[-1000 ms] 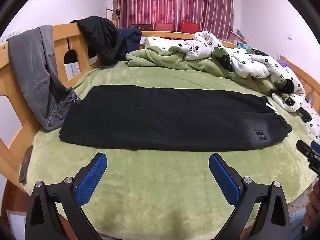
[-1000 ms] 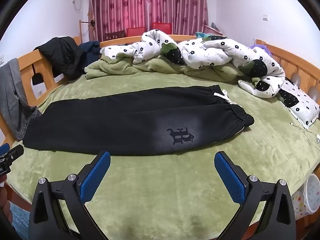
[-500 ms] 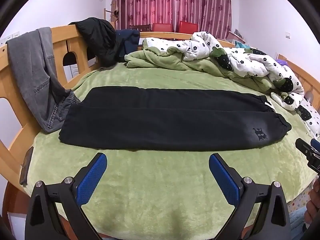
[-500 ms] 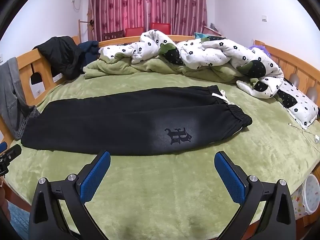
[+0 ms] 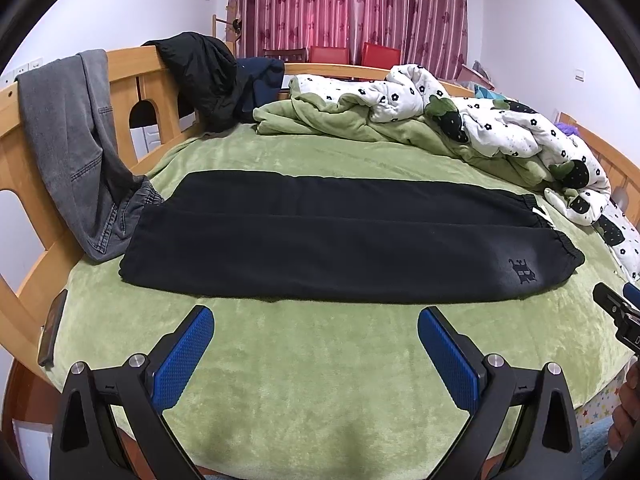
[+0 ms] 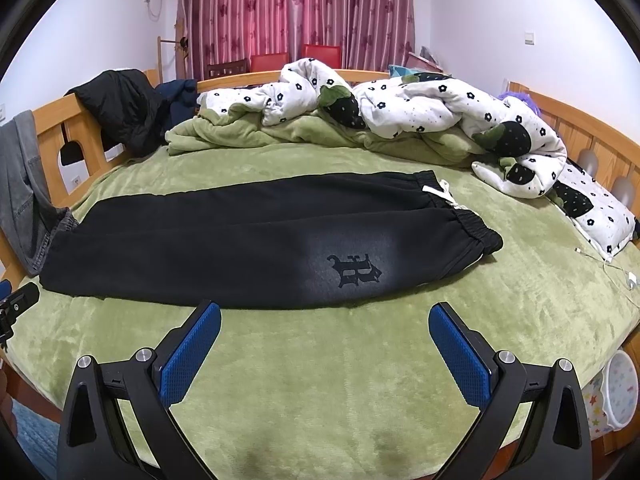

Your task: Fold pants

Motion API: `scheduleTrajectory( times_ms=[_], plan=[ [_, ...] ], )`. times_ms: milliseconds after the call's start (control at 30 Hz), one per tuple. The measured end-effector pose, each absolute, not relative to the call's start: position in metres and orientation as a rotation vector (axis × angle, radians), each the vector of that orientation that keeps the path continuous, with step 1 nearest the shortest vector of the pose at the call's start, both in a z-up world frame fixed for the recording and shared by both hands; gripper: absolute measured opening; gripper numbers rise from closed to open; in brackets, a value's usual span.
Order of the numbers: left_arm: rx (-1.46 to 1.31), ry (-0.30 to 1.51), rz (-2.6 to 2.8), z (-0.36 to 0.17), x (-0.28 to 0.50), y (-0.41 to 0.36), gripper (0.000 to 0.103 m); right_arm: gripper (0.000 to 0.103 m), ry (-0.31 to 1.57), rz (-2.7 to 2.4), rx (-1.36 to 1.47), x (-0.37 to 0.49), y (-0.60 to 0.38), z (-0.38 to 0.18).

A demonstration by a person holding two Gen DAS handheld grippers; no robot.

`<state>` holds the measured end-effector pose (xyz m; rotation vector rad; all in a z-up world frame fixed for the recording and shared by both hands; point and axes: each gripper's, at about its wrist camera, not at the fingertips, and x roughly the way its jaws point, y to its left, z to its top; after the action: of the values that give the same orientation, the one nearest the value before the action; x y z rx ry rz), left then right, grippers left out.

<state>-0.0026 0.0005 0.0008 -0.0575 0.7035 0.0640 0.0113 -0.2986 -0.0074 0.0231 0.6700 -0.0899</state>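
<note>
The black pants [image 5: 344,240] lie flat across the green bed [image 5: 320,380], legs together, waistband toward the flowered quilt [image 6: 420,108]. On the near side of the pants, left claw [image 5: 316,324] and right claw [image 6: 325,320] both hover wide apart, empty.

Before you the pants [image 5: 344,240] lie across the bed [image 5: 320,380], waistband to your right; behind them the quilt [image 6: 400,108], jeans [image 5: 72,140] at left.
</note>
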Motion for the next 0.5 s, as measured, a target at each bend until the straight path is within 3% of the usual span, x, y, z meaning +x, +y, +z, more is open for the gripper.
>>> scheduleTrajectory(
  times_ms=[500],
  plan=[
    [-0.058, 0.706, 0.062, -0.0018, -0.0023, 0.0016, 0.103, 0.102, 0.671, -0.093, -0.002, 0.0104, -0.2984, -0.0059]
  ],
)
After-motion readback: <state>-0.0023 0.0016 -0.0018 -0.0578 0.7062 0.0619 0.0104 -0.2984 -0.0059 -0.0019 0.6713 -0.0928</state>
